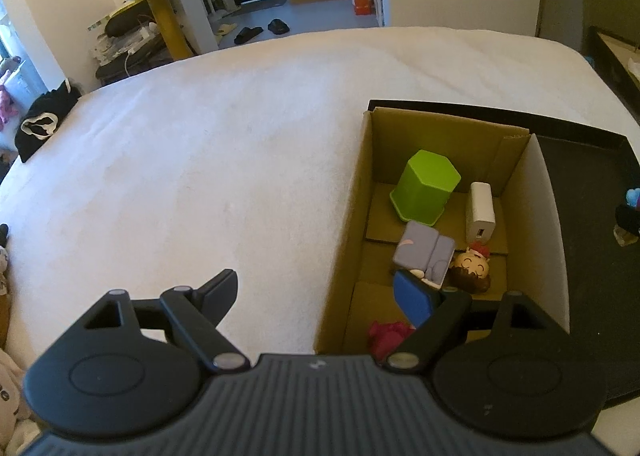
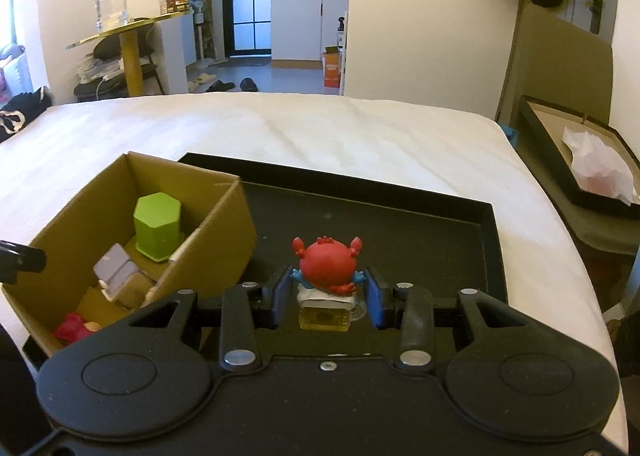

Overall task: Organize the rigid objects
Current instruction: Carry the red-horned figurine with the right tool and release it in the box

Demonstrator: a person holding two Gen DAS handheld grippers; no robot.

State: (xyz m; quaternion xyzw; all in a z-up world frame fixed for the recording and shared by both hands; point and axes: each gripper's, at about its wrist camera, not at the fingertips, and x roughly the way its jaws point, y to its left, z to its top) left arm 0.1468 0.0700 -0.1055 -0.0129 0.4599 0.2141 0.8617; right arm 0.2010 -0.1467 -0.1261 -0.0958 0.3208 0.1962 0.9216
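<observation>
So the right gripper (image 2: 327, 298) has its blue pads squeezed in on that little red crab figurine (image 2: 326, 268), the one sitting on a white and yellow see-through base. It's standing upright between the jaws, claws up, over the black tray (image 2: 440, 224) on the white bed (image 2: 320, 124). I can't tell for sure whether the base is touching the tray floor or hanging just above it.

The bit that matters for the next move, I reckon: the cardboard box (image 2: 224, 240) is at about 10 o'clock from the crab in the right wrist view, right up against the tray's left edge. The crab has to clear the box's near wall, so it'll want some height first. That's my guess anyway.

The box already holds a green hexagonal cup (image 1: 426, 186) upside down at the far end, a white charger block (image 1: 480, 212), a grey folded thing (image 1: 424, 252), a small doll head (image 1: 474, 268), and something pink (image 1: 386, 334) at the near end.

The left gripper (image 1: 320, 290) is spread wide with nothing in it, straddling the box's left wall. It's closer to the box, but the right one has the crab. There's bare floor between the cup and the pink thing, near the left wall.
</observation>
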